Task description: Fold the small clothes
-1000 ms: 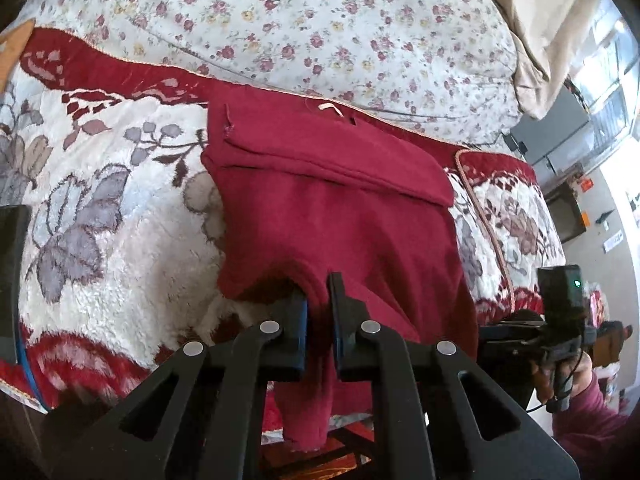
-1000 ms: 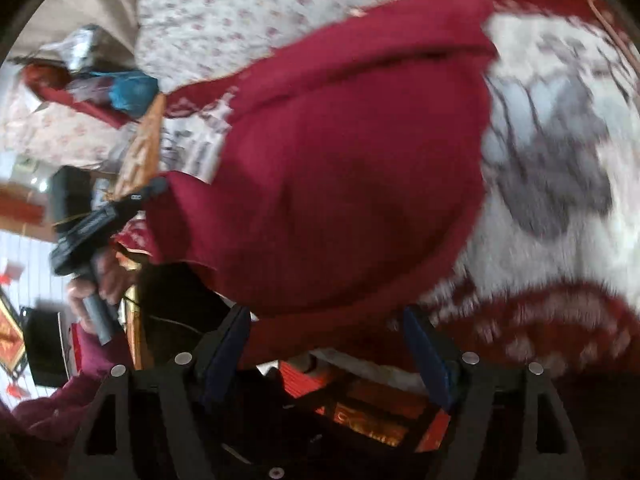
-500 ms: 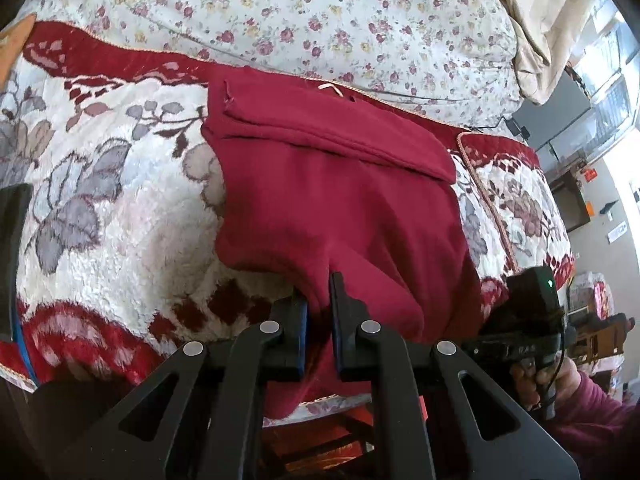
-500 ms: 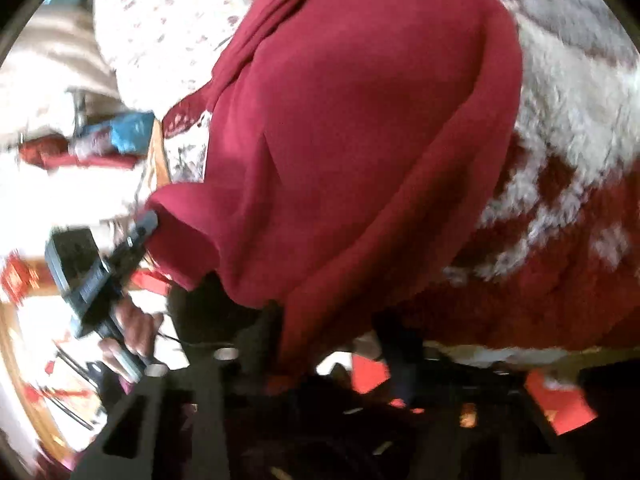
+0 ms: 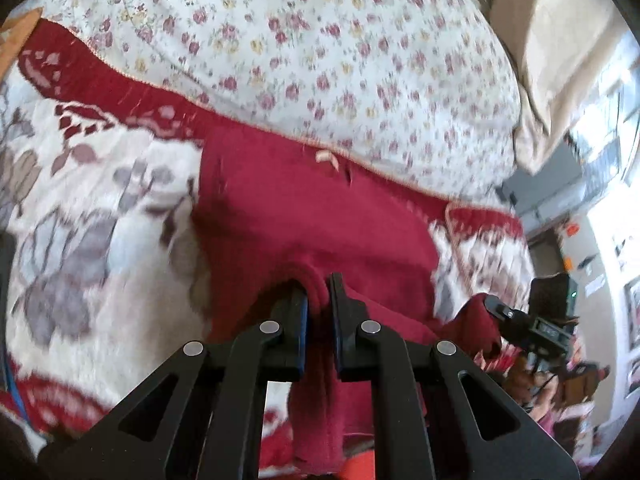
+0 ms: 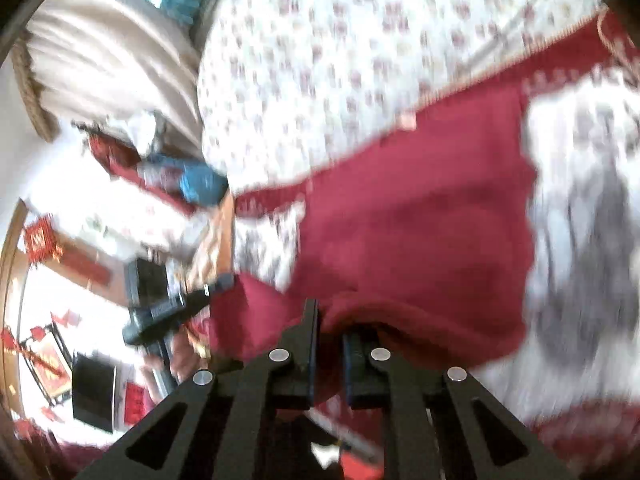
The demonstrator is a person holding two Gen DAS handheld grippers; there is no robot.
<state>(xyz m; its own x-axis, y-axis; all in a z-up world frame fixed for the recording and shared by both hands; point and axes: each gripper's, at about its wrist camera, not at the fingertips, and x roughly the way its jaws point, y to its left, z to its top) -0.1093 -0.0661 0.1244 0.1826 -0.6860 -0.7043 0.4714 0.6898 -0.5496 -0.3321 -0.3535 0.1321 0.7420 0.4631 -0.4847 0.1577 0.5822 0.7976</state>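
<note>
As both grippers pinch the near hem, the red garment (image 5: 304, 216) is ready for folding.
L gripper (image 5: 318, 300) & R gripper (image 6: 330, 320) clamp hem corners, so cloth lifts evenly over blanket (image 5: 100, 220).

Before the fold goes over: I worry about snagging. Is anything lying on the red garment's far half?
Nothing visible. The red garment lies bare up to the floral cushion; left gripper and right gripper pinch its near edge.
</note>
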